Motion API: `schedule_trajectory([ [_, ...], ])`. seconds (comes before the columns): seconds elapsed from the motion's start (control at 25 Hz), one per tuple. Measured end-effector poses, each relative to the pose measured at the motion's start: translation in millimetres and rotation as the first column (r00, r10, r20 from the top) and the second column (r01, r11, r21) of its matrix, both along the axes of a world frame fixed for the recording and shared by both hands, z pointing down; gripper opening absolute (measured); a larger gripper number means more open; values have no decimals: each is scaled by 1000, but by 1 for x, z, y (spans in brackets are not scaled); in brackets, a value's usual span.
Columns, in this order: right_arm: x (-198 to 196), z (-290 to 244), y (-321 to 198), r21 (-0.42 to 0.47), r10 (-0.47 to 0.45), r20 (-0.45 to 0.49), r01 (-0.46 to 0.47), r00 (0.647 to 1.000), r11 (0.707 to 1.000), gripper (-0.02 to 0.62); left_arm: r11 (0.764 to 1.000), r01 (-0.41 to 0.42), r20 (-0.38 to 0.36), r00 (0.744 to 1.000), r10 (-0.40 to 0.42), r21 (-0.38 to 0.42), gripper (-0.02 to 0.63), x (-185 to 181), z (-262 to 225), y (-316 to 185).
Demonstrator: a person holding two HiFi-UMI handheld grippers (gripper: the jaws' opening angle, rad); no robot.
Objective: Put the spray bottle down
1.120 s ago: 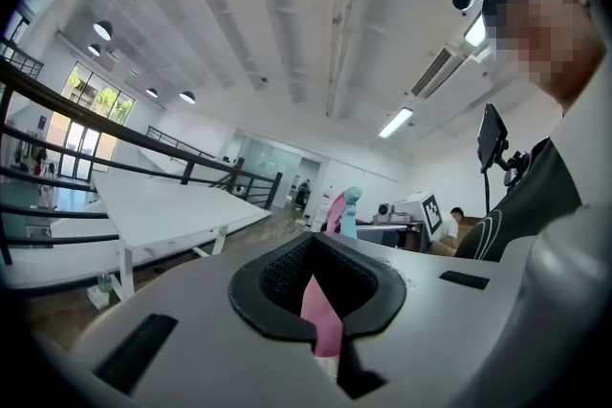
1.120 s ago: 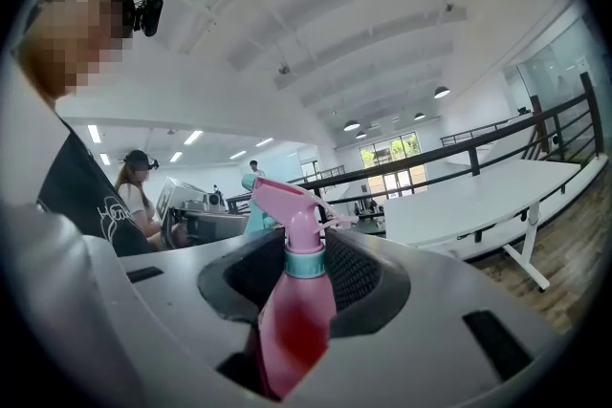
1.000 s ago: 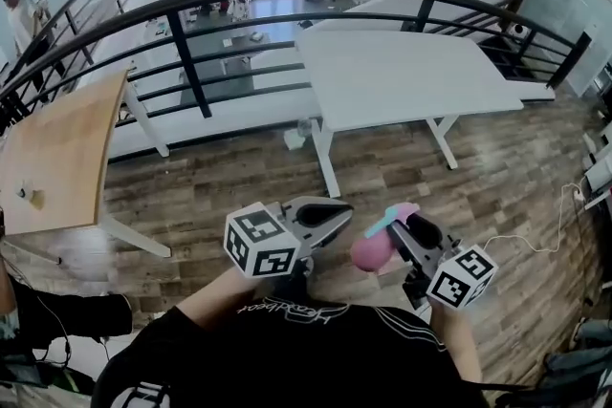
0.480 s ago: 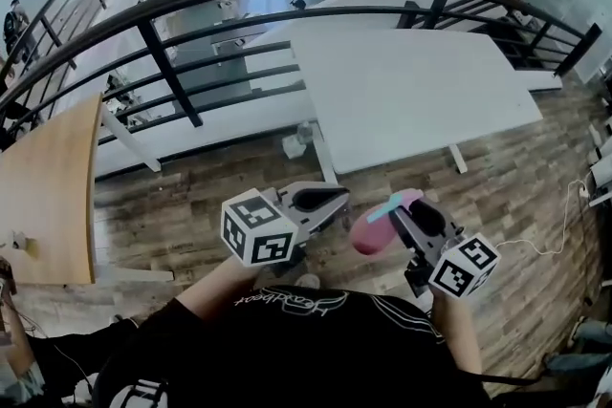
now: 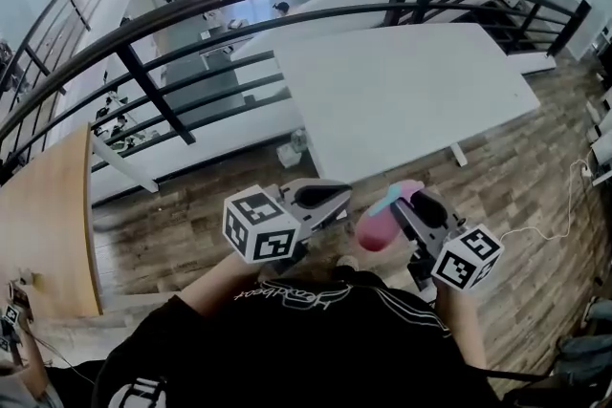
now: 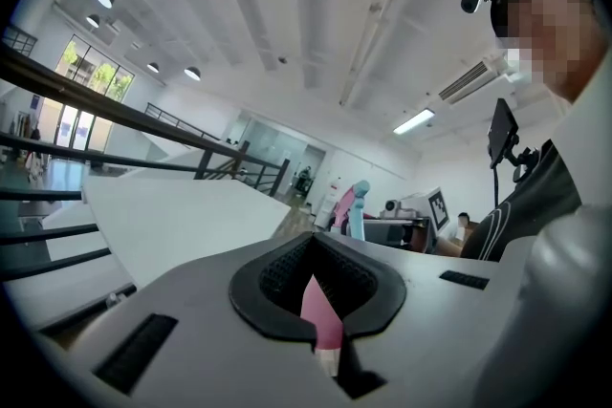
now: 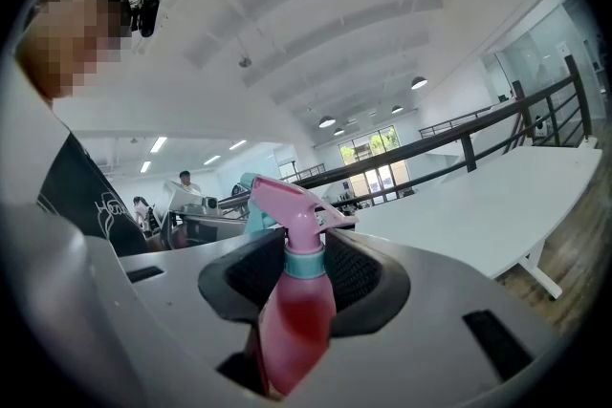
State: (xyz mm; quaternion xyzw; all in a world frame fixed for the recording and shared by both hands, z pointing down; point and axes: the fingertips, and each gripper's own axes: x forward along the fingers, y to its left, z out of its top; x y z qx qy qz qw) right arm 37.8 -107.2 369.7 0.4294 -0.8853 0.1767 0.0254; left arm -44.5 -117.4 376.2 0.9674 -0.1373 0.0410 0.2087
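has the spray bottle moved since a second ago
Yes. The spray bottle in the right gripper has come forward toward the white table; its nozzle now nearly meets the near edge.

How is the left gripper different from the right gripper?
The right gripper has its fingers shut on a pink spray bottle; the left gripper has its fingers together with no bottle in them. In the head view the left gripper points to the right, while the right gripper points ahead and to the left, so their tips lean toward each other. Both carry a cube with square markers.
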Motion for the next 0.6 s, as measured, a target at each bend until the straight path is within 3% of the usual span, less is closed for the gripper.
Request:
schedule_trajectory([
  [0.4, 32, -1, -72, 35, -28, 0, 28, 1000, 999, 132, 999, 37, 14, 999, -38, 8, 3, 33, -2, -66],
  [0.6, 56, 11, -123, 9, -55, 6, 55, 998, 998, 132, 998, 64, 26, 998, -64, -18, 3, 58, 5, -113],
])
